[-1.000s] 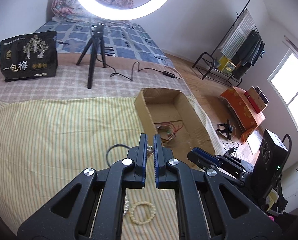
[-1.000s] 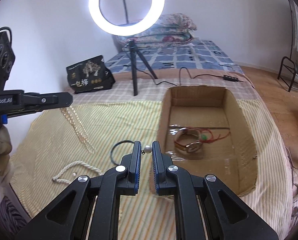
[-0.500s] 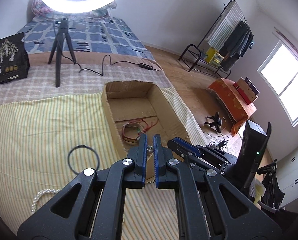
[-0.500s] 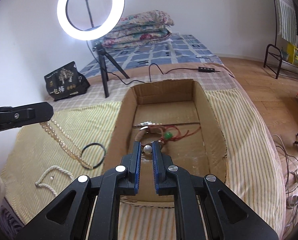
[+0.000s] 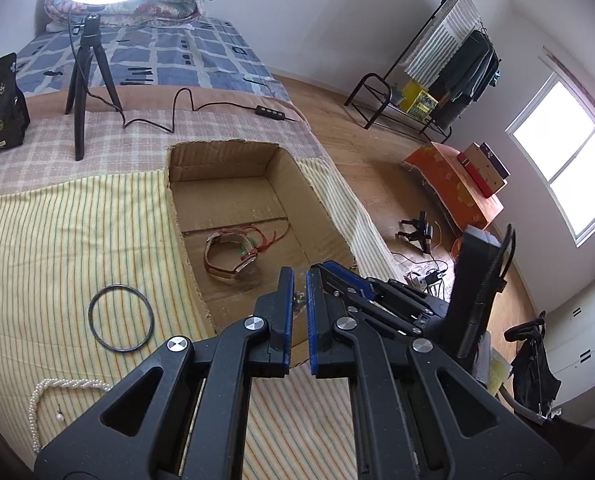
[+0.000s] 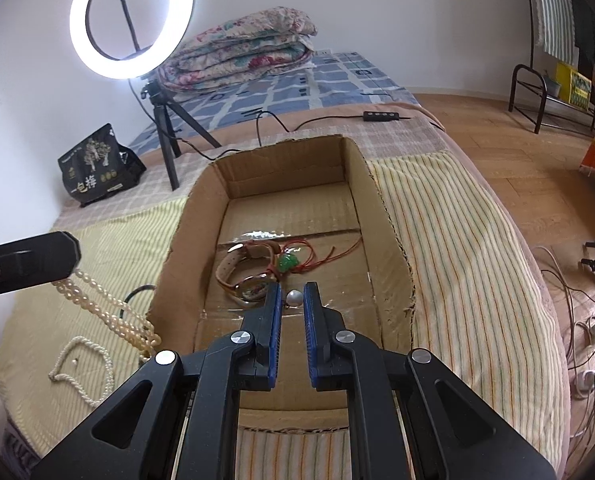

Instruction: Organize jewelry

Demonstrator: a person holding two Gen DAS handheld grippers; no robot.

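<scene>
An open cardboard box (image 5: 225,146) (image 6: 281,148) sits on the striped cloth and holds a watch (image 6: 245,280) and a red cord with a green bead (image 6: 287,262). My right gripper (image 6: 293,292) hangs over the box's near part, shut on a single pearl (image 6: 294,298). Its tip (image 5: 323,270) shows beside my left gripper (image 5: 299,280). My left gripper (image 6: 69,252), left of the box, is shut on a pearl necklace (image 6: 97,304) that hangs in strands down to the cloth. Only a bead (image 5: 299,300) of it shows between the left pads.
A black ring (image 5: 121,318) and a white bead rope (image 5: 37,400) (image 6: 81,360) lie on the cloth left of the box. Behind stand a ring light tripod (image 5: 83,92), a black bag (image 6: 97,168) and a cable with a controller (image 6: 381,116). The bed drops to the floor on the right.
Both grippers have travelled toward the box. The right one, with the pearl, now hangs over the box's inside. The left one has carried the necklace up to the box's left side.
</scene>
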